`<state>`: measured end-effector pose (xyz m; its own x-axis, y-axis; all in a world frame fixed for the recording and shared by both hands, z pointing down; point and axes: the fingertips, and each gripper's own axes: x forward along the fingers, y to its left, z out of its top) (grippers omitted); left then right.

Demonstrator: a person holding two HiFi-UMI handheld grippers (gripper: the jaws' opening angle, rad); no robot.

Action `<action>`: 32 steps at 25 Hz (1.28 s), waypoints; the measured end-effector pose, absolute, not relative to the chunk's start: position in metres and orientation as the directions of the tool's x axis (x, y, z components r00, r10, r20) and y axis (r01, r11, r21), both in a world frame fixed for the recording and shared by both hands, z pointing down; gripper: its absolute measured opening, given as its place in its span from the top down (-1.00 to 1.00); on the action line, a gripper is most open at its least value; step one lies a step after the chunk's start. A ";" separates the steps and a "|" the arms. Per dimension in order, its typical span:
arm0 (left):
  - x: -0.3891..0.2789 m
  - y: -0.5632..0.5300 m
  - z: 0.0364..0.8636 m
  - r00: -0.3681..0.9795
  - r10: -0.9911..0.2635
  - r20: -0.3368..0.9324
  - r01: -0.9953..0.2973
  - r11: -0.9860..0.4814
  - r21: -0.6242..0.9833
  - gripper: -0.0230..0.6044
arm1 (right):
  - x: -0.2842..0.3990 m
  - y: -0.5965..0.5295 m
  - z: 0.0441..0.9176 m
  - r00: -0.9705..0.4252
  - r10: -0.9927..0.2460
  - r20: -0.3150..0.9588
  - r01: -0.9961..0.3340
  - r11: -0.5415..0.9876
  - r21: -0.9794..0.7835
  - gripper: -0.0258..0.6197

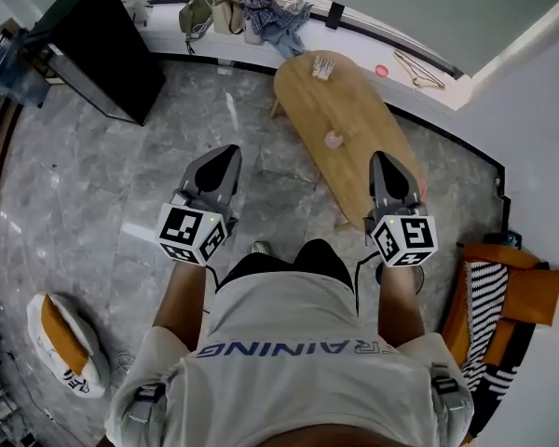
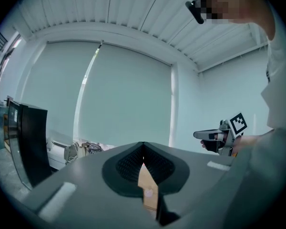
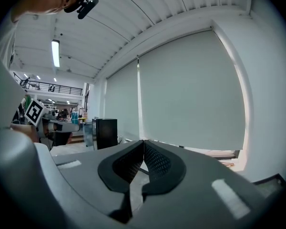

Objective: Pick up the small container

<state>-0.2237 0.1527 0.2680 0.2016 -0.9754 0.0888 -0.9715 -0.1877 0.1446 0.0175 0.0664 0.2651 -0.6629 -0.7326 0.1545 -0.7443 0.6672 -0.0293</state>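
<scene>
A grey, marble-patterned floor (image 1: pixel 93 184) lay under a long oval table (image 1: pixel 354 91) of pale, smooth wood. On it stood the small container (image 1: pixel 333 139), a squat pinkish round pot, alone near the table's middle and untouched. No part of the pickup was done. My right gripper (image 1: pixel 385 159) hung by the table's near end and my left gripper (image 1: pixel 229 152) over the floor beside it. Both pairs of dark ribbed jaws were closed together and empty, so the reach and grasp remained.

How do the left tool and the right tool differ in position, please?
The left tool hangs over the grey floor; the right tool is over the near end of the wooden table. The small pink container lies nearer the right tool than the left tool. Both are shut and empty.
</scene>
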 end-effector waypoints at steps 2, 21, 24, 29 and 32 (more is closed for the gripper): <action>-0.221 0.138 0.270 0.226 -0.970 0.093 -0.967 -0.211 0.146 0.92 | 0.019 0.057 0.268 -0.649 -0.744 0.158 -0.757 0.653 -0.036 0.86; -0.134 -0.080 0.286 0.385 -0.912 0.141 -0.921 -0.369 0.126 0.92 | 0.093 -0.129 0.311 -0.574 -0.802 0.165 -0.818 0.557 -0.140 0.86; -0.121 -0.104 0.299 0.411 -0.895 0.171 -0.910 -0.393 0.128 0.92 | 0.109 -0.143 0.323 -0.550 -0.814 0.186 -0.835 0.529 -0.153 0.86; -0.106 -0.138 0.308 0.471 -0.865 0.174 -0.881 -0.450 0.150 0.92 | 0.129 -0.161 0.332 -0.484 -0.847 0.220 -0.875 0.461 -0.151 0.86; -0.112 -0.156 0.307 0.505 -0.849 0.154 -0.861 -0.482 0.162 0.92 | 0.122 -0.167 0.333 -0.442 -0.865 0.238 -0.897 0.426 -0.116 0.86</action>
<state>-0.1121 -0.1559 0.3065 0.5048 -0.8495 0.1537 -0.8609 -0.4823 0.1620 0.1221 -0.1673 0.3330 -0.4417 -0.8649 0.2383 -0.8972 0.4263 -0.1156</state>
